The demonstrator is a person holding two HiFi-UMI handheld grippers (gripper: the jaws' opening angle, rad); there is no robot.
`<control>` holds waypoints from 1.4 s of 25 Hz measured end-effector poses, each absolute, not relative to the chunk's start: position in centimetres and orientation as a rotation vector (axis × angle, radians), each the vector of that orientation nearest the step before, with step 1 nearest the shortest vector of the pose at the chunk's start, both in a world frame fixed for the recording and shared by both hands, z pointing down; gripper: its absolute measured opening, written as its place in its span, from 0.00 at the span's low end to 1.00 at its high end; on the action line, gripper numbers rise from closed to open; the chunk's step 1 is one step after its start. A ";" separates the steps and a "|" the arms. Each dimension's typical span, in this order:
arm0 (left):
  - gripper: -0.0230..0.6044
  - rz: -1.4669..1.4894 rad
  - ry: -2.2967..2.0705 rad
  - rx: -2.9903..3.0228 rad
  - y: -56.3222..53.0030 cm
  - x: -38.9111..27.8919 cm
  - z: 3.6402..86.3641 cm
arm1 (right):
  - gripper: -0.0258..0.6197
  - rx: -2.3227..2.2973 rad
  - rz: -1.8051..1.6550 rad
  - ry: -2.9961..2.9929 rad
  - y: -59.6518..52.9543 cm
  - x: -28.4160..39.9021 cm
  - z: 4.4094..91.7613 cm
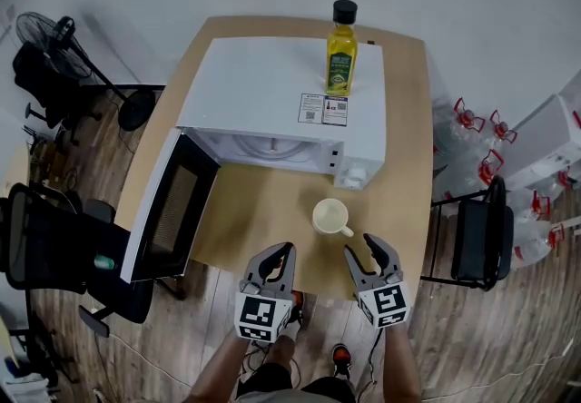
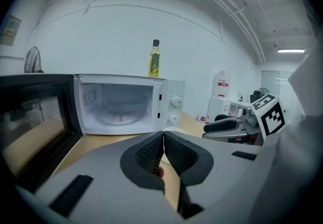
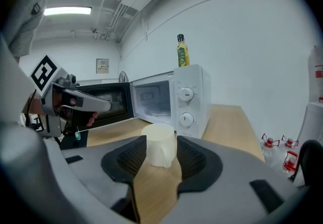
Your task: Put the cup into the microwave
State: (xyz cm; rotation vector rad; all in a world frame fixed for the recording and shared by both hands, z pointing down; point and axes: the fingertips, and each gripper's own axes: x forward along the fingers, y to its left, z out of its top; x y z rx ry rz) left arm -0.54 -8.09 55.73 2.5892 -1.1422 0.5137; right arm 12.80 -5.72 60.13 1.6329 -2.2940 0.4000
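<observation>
A cream cup [image 1: 331, 217] with a handle stands on the wooden table [image 1: 263, 220], in front of the white microwave [image 1: 272, 88]. The microwave's door [image 1: 172, 206] hangs wide open to the left, and its cavity [image 2: 121, 109] looks empty. My right gripper [image 1: 360, 247] is open just short of the cup. In the right gripper view the cup [image 3: 160, 143] shows between the dark pads [image 3: 132, 160], which do not press on it. My left gripper [image 1: 280, 254] is beside it on the left, with its jaws shut [image 2: 163, 134] on nothing.
A yellow oil bottle [image 1: 341, 52] stands on top of the microwave. A black chair [image 1: 481, 233] and water jugs [image 1: 472, 129] are to the right of the table. Another black chair [image 1: 54, 247] and a fan [image 1: 54, 34] stand to the left.
</observation>
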 end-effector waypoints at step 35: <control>0.08 0.588 -1.159 2.538 -9.6 -2.0 60.4 | 0.13 1.483 0.370 -2.309 -7.9 10.6 65.4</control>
